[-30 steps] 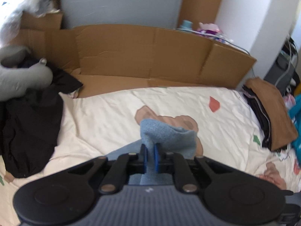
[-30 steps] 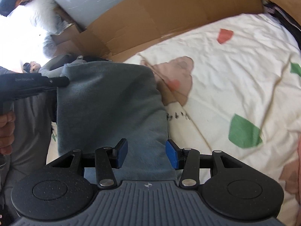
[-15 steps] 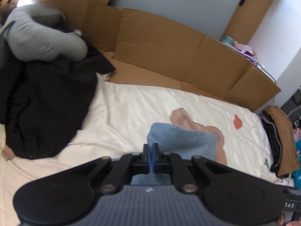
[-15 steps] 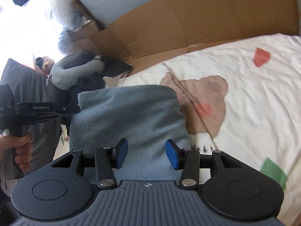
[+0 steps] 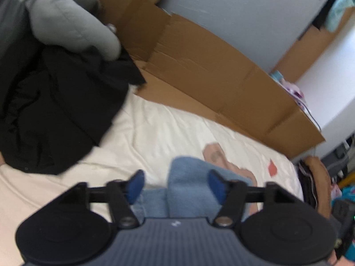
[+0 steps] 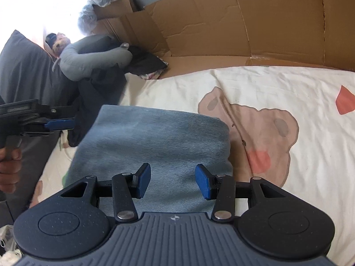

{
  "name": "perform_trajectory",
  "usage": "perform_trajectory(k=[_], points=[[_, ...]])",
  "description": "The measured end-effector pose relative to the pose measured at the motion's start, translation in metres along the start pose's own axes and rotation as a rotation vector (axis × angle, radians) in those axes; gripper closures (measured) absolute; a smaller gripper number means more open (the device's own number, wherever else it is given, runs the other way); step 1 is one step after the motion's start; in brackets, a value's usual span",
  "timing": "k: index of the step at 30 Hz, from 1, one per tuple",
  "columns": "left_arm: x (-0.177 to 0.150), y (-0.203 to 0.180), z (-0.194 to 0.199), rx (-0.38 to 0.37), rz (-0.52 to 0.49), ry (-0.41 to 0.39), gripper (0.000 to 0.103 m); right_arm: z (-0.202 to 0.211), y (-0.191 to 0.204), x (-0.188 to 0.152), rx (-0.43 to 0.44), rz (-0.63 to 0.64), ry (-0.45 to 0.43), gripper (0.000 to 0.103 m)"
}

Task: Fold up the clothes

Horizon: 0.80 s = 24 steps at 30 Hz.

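Observation:
A folded blue denim garment [image 6: 155, 137] lies on the cream bear-print bedsheet [image 6: 277, 84]. My right gripper [image 6: 173, 181] hovers just above its near end, open, with the flat cloth below the pads and nothing pinched. In the left wrist view the same denim garment [image 5: 190, 177] bulges up between the fingers of my left gripper [image 5: 176, 186]. Its jaws are opening and the pads stand clear of the cloth. From the right wrist view, the left gripper [image 6: 64, 123] sits at the garment's left corner, held by a hand [image 6: 8, 168].
A heap of black clothes [image 5: 55, 115] with a grey plush cushion [image 5: 73, 28] on top lies at the left. Flattened cardboard [image 5: 210, 77] lines the bed's far side. A stack of folded clothes [image 5: 315, 184] sits at the right edge.
My left gripper, shut on a denim fold before, has opened and let it go. The garment has dropped flat onto the sheet. Both grippers have moved left and rolled.

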<state>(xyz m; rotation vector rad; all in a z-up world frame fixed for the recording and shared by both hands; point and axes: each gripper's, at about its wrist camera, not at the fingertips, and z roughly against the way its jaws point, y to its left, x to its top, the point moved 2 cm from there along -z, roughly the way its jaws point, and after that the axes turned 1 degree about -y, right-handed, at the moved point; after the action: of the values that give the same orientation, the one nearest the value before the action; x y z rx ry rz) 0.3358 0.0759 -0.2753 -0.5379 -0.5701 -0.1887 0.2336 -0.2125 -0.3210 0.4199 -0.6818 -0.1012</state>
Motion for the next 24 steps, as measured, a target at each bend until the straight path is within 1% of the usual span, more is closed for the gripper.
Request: perform_trajectory(k=[1, 7, 9, 10, 11, 12, 13, 15, 17, 19, 20, 21, 24], points=[[-0.004, -0.001, -0.005, -0.013, 0.002, 0.018, 0.029, -0.002, -0.003, 0.000, -0.004, -0.002, 0.002, 0.051], [-0.026, -0.001, -0.044, -0.103, 0.031, 0.125, 0.029, -0.008, -0.021, 0.001, -0.036, -0.058, -0.005, 0.051], [-0.031, 0.000, -0.055, -0.142, 0.048, 0.145, 0.032, -0.010, -0.027, 0.003, -0.043, -0.070, -0.007, 0.051], [-0.032, 0.001, -0.059, -0.166, 0.059, 0.150, 0.038, -0.013, -0.029, 0.004, -0.044, -0.073, -0.004, 0.051], [-0.032, 0.001, -0.060, -0.177, 0.057, 0.143, 0.051, -0.016, -0.030, 0.005, -0.044, -0.074, 0.001, 0.051], [-0.031, 0.000, -0.061, -0.171, 0.043, 0.139, 0.064, -0.019, -0.032, 0.005, -0.044, -0.073, 0.006, 0.052], [-0.030, -0.001, -0.060, -0.168, 0.031, 0.135, 0.095, -0.022, -0.033, 0.007, -0.042, -0.072, 0.013, 0.052], [-0.026, -0.002, -0.054, -0.191, 0.063, 0.131, 0.095, -0.024, -0.034, 0.010, -0.036, -0.071, 0.017, 0.053], [-0.024, -0.011, -0.036, -0.207, 0.033, 0.100, 0.095, -0.022, -0.033, 0.015, -0.024, -0.076, 0.008, 0.053], [-0.022, -0.021, -0.020, -0.207, 0.015, 0.076, 0.095, -0.019, -0.029, 0.018, -0.009, -0.070, -0.003, 0.053], [-0.022, -0.022, -0.013, -0.206, 0.017, 0.063, 0.095, -0.018, -0.026, 0.020, -0.003, -0.062, -0.004, 0.054], [-0.022, -0.022, -0.007, -0.200, 0.021, 0.050, 0.095, -0.017, -0.023, 0.021, 0.003, -0.054, -0.005, 0.058], [-0.023, -0.010, 0.005, -0.174, 0.046, 0.031, 0.095, -0.017, -0.013, 0.024, 0.017, -0.028, -0.009, 0.058]])
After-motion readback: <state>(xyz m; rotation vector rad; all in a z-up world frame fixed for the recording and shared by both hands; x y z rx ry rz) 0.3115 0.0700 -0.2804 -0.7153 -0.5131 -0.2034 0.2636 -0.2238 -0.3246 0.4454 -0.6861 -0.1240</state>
